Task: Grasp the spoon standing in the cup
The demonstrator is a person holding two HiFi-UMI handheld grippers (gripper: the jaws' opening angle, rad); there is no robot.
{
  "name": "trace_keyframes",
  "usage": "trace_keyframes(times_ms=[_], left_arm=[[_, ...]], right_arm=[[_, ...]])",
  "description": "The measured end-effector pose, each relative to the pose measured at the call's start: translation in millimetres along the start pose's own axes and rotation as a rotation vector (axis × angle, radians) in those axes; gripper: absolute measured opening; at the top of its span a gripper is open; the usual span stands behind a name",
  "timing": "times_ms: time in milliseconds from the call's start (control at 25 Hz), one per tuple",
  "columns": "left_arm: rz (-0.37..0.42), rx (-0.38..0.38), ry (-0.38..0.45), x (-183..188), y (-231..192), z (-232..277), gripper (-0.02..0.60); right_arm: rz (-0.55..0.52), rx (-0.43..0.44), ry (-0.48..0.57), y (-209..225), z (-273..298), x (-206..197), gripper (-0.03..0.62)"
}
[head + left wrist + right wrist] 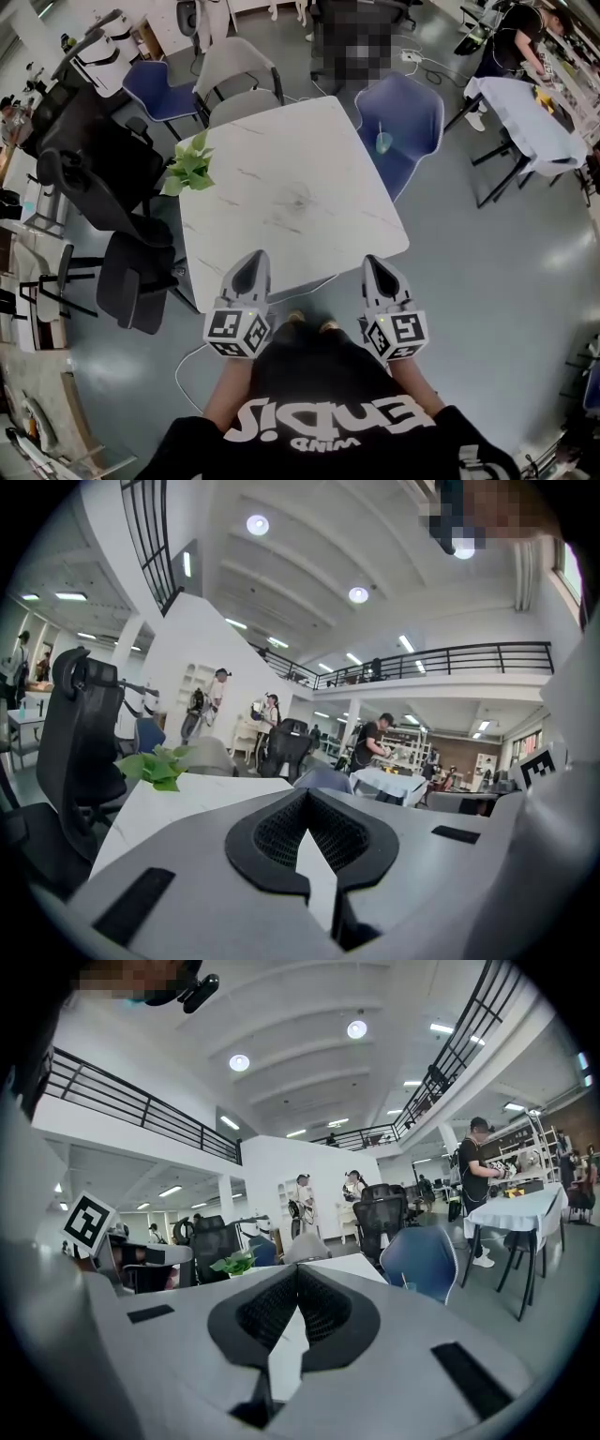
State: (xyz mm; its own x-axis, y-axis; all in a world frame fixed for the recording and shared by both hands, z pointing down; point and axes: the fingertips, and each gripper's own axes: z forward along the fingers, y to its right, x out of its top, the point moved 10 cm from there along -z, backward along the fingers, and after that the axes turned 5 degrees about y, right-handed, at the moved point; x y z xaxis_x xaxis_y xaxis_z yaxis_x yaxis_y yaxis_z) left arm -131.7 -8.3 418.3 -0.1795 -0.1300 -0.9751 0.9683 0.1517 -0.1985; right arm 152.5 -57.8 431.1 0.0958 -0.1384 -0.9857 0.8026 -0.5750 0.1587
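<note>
A small teal cup with a thin spoon standing in it sits on the seat of a blue chair beyond the far right corner of the white marble table. The right gripper view shows the cup tiny, on that same chair. My left gripper and right gripper hover side by side just off the table's near edge, far from the cup. Both are shut, with nothing between their jaws. In their own views the left gripper and right gripper have their tips touching.
A green potted plant stands at the table's left edge. Grey and blue chairs ring the far side, and black office chairs stand to the left. At the back right, a person stands by a cloth-covered table.
</note>
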Motion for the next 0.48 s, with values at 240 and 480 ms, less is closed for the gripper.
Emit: trace_keyframes(times_ms=[240, 480], left_arm=[[0.002, 0.002, 0.007, 1.7, -11.9, 16.6, 0.014], [0.021, -0.037, -0.008, 1.3, -26.1, 35.9, 0.023]], right_arm=[[0.004, -0.025, 0.002, 6.2, 16.5, 1.2, 0.008], [-0.009, -0.044, 0.009, 4.5, 33.5, 1.8, 0.008]])
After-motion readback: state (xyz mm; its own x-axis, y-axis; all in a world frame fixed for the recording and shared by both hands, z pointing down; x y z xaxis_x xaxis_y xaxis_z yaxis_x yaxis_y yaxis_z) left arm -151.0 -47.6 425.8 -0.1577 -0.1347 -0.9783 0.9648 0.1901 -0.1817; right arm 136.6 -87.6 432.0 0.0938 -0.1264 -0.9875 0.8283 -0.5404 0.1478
